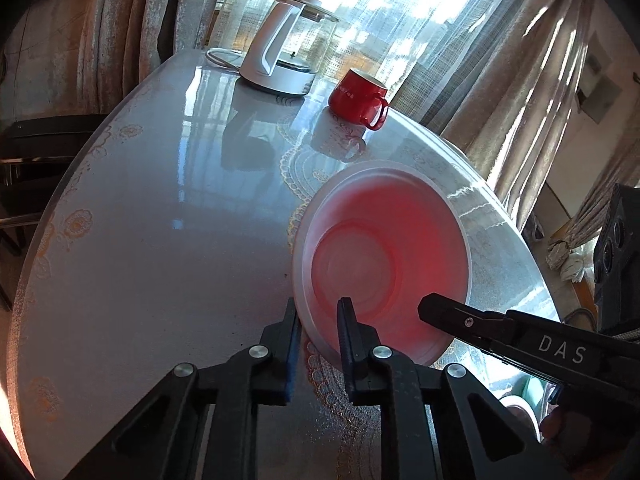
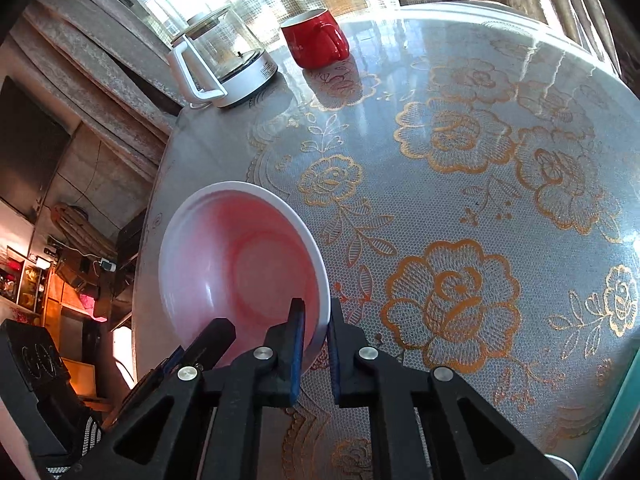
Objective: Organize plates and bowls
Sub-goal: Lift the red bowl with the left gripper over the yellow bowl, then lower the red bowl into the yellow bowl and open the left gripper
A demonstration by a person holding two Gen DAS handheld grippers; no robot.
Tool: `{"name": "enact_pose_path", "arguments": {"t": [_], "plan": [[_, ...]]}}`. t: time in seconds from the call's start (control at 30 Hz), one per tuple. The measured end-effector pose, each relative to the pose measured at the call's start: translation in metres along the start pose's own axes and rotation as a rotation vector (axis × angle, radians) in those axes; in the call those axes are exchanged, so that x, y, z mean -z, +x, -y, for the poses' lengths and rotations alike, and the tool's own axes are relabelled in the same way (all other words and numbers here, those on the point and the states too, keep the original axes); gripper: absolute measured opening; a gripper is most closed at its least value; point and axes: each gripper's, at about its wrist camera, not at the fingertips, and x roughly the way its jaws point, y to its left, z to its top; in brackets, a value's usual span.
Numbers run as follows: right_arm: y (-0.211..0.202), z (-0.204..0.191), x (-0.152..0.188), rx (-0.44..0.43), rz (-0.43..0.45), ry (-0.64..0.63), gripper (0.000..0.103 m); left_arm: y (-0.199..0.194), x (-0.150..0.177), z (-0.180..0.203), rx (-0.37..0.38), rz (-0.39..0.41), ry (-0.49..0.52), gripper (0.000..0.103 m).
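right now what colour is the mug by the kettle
Red, with a pale inside rim. The mug shows best in the right wrist view.

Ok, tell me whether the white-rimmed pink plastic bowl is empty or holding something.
Empty. The white-rimmed pink plastic bowl shows a bare inside in both wrist views, only its ringed bottom visible.

Black grippers [image 1: 318,312], blue-padded jaws, silver screws, "DAS" lettering.

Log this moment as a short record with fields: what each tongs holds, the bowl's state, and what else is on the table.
left tongs: shut on the bowl's rim
right tongs: shut on the same bowl's rim, at another spot
bowl: white outside, pink inside, empty, tilted
table: lace-patterned cover with gold flowers
also on table: red mug, glass kettle, both at the far edge by the window
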Motion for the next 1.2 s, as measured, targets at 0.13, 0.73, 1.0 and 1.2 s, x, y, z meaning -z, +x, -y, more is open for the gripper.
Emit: {"name": "enact_pose_path", "arguments": {"t": [0.13,0.73,1.0,1.2], "plan": [[-0.011,0.008,0.002,0.008,0.021,0.018,0.01,-0.004,0.0,0.009,0.042,0.01,0.031,0.016],[-0.106,0.041,0.044,-0.027,0.179,0.1,0.01,-0.038,0.018,0.058,0.212,0.03,0.186,0.016],[-0.133,0.058,0.076,0.005,0.212,0.094,0.011,-0.05,0.039,0.088,0.272,-0.051,0.324,0.018],[-0.142,0.075,0.099,0.059,0.206,0.088,0.012,-0.05,0.06,0.111,0.242,-0.112,0.445,0.018]]}}
